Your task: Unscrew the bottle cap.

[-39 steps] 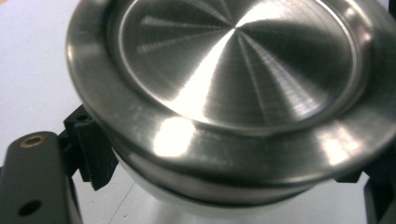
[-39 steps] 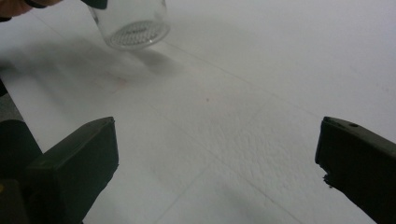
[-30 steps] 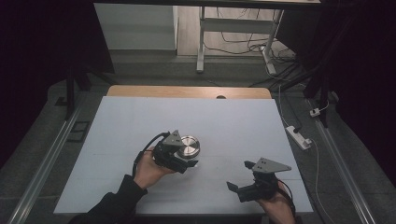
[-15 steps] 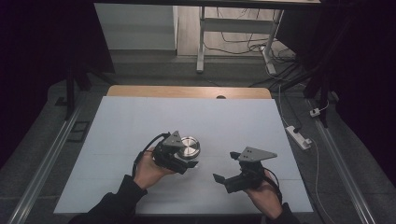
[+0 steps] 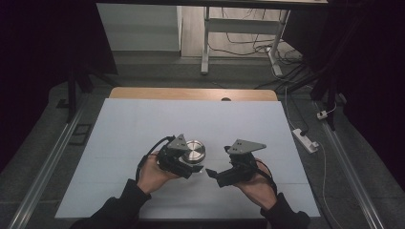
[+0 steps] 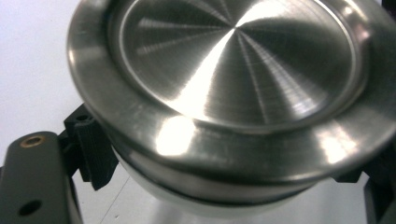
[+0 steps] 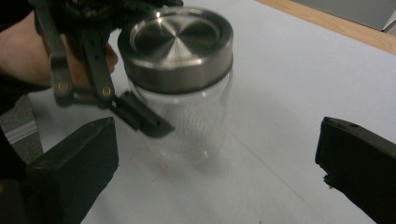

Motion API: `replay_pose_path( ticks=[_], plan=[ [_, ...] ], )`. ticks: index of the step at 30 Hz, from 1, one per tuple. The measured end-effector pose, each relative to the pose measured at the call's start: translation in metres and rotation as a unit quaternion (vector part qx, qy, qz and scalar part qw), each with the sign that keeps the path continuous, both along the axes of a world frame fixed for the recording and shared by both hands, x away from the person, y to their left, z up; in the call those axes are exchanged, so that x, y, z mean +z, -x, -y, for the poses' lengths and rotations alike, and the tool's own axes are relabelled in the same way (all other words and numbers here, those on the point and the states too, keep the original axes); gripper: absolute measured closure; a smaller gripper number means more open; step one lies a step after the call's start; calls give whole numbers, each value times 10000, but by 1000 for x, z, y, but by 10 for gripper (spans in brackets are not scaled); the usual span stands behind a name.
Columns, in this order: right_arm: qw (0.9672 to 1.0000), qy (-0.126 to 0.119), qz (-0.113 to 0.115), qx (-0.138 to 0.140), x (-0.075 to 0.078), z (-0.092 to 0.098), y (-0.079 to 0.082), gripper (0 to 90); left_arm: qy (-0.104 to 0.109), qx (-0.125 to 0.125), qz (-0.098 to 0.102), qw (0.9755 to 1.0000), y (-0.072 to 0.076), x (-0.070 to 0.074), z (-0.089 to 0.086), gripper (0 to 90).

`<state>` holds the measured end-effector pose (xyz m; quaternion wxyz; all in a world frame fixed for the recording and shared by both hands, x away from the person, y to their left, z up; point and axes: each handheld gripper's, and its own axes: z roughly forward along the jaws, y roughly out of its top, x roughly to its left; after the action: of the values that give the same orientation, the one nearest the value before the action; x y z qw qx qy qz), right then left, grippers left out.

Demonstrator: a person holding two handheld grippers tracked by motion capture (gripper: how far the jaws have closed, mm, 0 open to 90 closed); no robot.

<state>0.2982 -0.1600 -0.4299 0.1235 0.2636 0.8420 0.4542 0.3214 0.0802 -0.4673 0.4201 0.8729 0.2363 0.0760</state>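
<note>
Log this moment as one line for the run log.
left gripper: shut on glass jar | right gripper: open, facing jar | metal lid: on

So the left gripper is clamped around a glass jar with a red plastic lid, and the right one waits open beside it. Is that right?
Not quite: the lid is brushed silver metal, not red plastic, as the right gripper view shows. The rest holds: the left gripper is clamped around the glass jar, and the right gripper waits open beside it.
</note>
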Motion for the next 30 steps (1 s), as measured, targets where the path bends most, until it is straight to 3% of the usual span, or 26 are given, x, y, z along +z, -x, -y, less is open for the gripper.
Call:
replay_pose_path(
  ticks=[8,14,23,30],
  plan=[
    [9999,-111,-60,0,10,-24,-10,0,-35,43,-11,10000,0,0,1,156],
    [9997,85,-112,-210,9,-43,-14,1,-152,146,26,9998,0,-1,3,156],
    [9994,101,-153,-310,4,-59,-18,64,-173,206,13,9996,0,-1,5,157],
    [9998,149,-35,-136,3,-66,-18,179,-194,137,-3,9997,1,-1,6,157]
  ],
)
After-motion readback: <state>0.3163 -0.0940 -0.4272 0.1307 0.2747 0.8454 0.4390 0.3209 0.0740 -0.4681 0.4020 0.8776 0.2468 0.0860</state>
